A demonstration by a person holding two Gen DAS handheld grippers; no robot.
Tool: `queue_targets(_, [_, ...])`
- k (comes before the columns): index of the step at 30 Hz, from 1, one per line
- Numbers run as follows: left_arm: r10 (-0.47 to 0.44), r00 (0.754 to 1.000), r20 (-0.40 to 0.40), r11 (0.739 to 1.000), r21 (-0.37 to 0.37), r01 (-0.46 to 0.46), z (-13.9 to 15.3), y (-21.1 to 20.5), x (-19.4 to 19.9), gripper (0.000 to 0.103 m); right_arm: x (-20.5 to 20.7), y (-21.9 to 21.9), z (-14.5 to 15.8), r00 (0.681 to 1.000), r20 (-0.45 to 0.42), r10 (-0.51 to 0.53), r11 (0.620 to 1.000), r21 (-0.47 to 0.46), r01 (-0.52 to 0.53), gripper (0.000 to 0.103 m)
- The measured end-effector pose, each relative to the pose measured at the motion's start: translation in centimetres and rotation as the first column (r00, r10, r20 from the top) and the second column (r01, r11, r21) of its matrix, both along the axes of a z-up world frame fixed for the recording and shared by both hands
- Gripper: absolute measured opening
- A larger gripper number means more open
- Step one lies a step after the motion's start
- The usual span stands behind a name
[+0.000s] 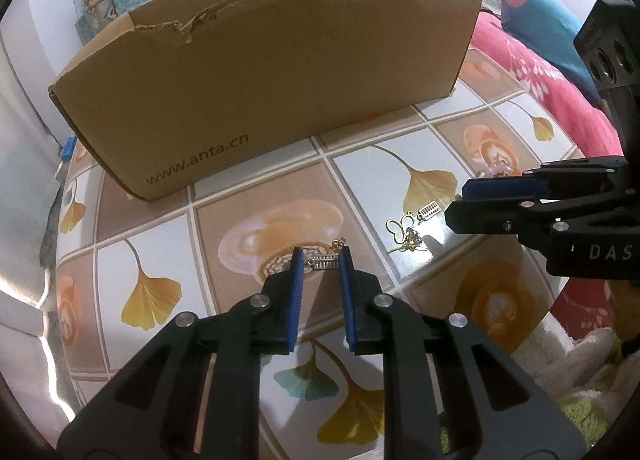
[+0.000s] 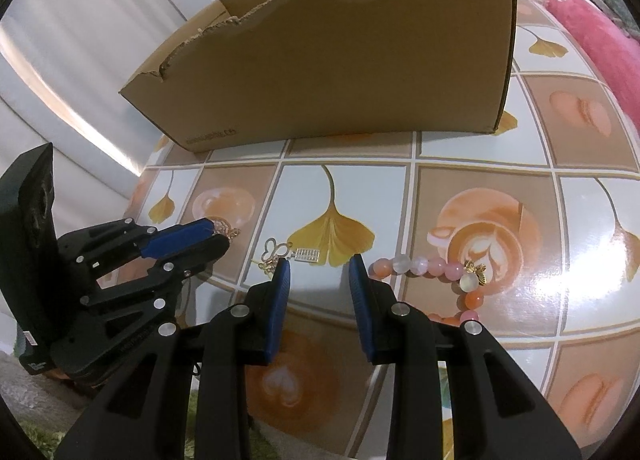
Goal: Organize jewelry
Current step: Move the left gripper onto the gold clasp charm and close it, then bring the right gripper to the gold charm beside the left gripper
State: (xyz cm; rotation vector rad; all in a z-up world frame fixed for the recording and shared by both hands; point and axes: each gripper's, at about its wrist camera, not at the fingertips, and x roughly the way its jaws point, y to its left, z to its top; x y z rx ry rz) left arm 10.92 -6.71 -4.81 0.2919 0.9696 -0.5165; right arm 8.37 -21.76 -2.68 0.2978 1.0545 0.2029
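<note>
the left hand-held gripper (image 1: 322, 256) points down at the tabletop (image 1: 248, 188) with a small silver comb-shaped charm (image 1: 325, 261) lying between its blue pads (image 1: 297, 272). the jaws stand narrowly apart on either side of the charm; whether the pads already press on it cannot be told. a tiny gold curl (image 1: 339, 245) sits just beyond the charm, near the tip of the right-hand pad.

the right hand-held gripper (image 2: 319, 266) hangs over the same tabletop with its jaws apart and nothing between them. just past its left finger lie a gold butterfly-outline pendant (image 2: 276, 249) and a second silver comb-shaped charm (image 2: 307, 255), close together on a printed ginkgo leaf. beside its right finger a bracelet of pink, orange and pale beads (image 2: 434, 266) curves away across the surface, with a little gold butterfly bead (image 2: 476, 270) on it.

behind everything stands an open cardboard box (image 1: 264, 72) with a torn top edge and a printed web address on its front wall, resting on the tabletop well apart from the jewelry. the cloth on the tabletop shows squares of ginkgo leaves and coffee cups. a pink blanket (image 1: 532, 76) lies off to the right.
</note>
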Motion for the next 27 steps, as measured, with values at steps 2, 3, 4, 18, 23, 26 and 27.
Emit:
queue_targets(2, [-0.008, 1.0, 0.004, 1.0, 0.004, 0.008, 0.0, -0.1, 0.0, 0.016, 0.0, 0.1, 0.0, 1.0, -0.001, 0.0, 1.0, -0.001, 0.0, 0.031])
queue_targets(3, [-0.01, 1.0, 0.004, 1.0, 0.003, 0.01, 0.0, -0.1, -0.1, 0.016, 0.0, 0.1, 0.0, 1.0, -0.001, 0.002, 1.0, -0.002, -0.002, 0.03])
queue_targets(4, [-0.011, 1.0, 0.005, 1.0, 0.002, 0.011, 0.0, -0.2, -0.1, 0.016, 0.0, 0.1, -0.1, 1.0, 0.0, 0.002, 1.0, -0.005, -0.002, 0.03])
queue_targets(18, [0.011, 1.0, 0.002, 1.0, -0.001, -0.011, 0.0, 0.7, 0.1, 0.016, 0.3, 2.4, 0.1, 0.998, 0.037, 0.044, 0.99, -0.135, -0.039, 0.028])
queue_targets(23, [0.011, 1.0, 0.002, 1.0, -0.002, -0.011, 0.0, 0.6, 0.1, 0.016, 0.9, 3.1, -0.3, 0.999, 0.033, 0.038, 0.987, -0.158, -0.032, 0.025])
queue_targets(26, [0.012, 1.0, 0.0, 1.0, -0.005, -0.012, 0.0, 0.6, 0.1, 0.016, 1.0, 3.4, -0.4, 0.998, 0.033, 0.045, 0.986, -0.164, -0.039, 0.023])
queue_targets(27, [0.012, 1.0, 0.0, 1.0, -0.006, -0.012, 0.0, 0.6, 0.1, 0.016, 1.0, 3.6, -0.4, 0.998, 0.033, 0.047, 0.985, -0.167, -0.041, 0.023])
